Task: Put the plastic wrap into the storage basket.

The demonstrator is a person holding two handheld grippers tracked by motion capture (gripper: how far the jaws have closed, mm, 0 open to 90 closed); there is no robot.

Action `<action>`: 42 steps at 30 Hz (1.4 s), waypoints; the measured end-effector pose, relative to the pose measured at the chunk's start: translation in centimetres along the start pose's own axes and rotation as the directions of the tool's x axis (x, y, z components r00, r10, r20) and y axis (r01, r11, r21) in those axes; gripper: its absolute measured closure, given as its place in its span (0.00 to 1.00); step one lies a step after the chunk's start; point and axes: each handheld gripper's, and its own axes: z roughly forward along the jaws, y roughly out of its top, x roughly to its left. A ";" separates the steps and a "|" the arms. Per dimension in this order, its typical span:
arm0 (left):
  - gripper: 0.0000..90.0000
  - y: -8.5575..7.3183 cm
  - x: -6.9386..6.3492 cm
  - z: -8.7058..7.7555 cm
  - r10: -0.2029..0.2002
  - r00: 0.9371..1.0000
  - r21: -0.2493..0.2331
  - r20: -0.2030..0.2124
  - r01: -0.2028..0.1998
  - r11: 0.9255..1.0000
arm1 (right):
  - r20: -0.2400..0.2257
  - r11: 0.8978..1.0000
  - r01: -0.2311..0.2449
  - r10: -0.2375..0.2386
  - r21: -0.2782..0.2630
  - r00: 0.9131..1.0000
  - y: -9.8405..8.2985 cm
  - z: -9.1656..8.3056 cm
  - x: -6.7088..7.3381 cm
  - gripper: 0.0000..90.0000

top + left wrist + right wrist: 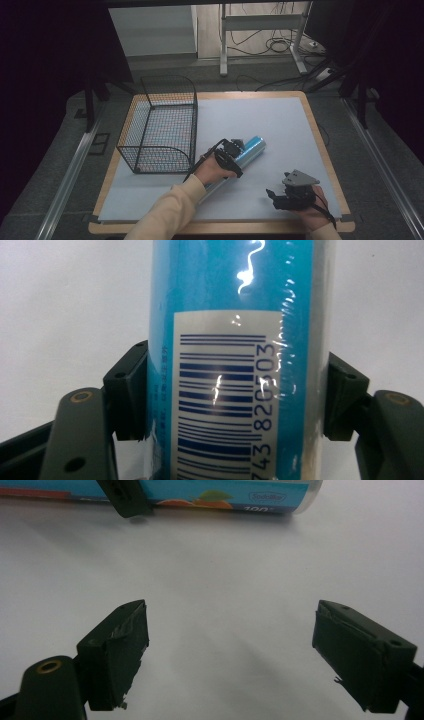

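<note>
1. The left gripper (235, 405) is grasping the blue tube (235, 315). Its jaws are pressing on the two sides of the tube, and the barcode label (220, 400) is sitting between them, facing the camera.
2. The tube is lying on the white sheet of the desk (280, 125), and most of its length is reaching forward beyond the jaws.
3. The right gripper (230, 650) is resting released, its jaws standing wide apart with only white sheet between them. The tube is lying well ahead of these jaws.
4. The wire basket (160, 125) is standing near the left gripper.
5. I am judging a risk: the wrapping is looking glossy and the body round, so the tube may be slipping or rolling out of the jaws when lifted.
</note>
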 end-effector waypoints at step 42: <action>0.35 2.3 0.2 -7.3 0.087 0.995 -0.036 0.047 -0.085 0.996 | 0.013 1.000 0.002 -0.001 -0.008 1.000 0.1 -0.4 -0.4 0.18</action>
